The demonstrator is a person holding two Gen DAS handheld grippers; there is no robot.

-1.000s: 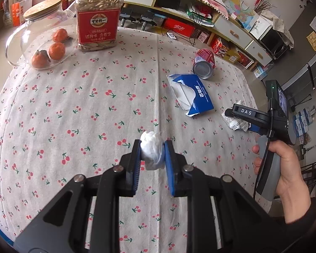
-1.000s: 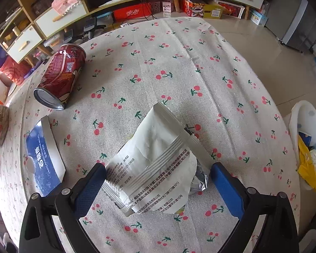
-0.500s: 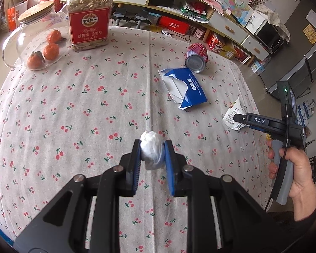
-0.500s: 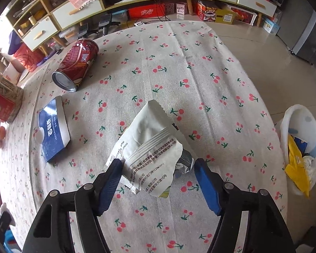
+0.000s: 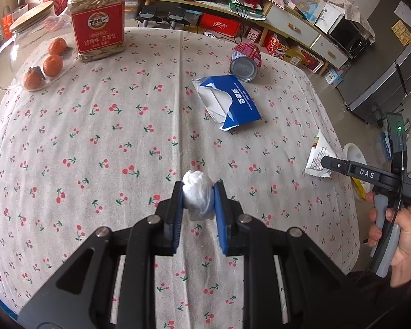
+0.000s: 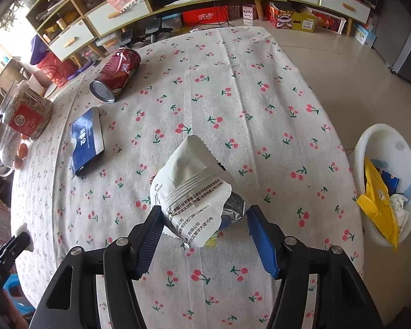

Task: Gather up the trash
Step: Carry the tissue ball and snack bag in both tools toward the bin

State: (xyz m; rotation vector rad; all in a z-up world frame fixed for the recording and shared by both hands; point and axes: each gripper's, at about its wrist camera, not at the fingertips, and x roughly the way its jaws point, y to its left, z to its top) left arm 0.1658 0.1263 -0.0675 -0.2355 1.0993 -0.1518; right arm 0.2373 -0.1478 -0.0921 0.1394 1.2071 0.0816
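The glass jar (image 5: 12, 54) is cut off by the left edge.

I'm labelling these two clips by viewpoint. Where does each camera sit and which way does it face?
Left wrist: on the left hand-held gripper, looking down over the table; it holds a tissue ball; the right hand shows.
Right wrist: on the right hand-held gripper, looking down at a snack wrapper and bin.
Shared: red can, blue packet, wrapper.

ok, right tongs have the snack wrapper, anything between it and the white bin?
Nothing visible. The snack wrapper sits between the right tongs, whose jaws have just been closing; only bare tablecloth and table edge lie toward the white bin.
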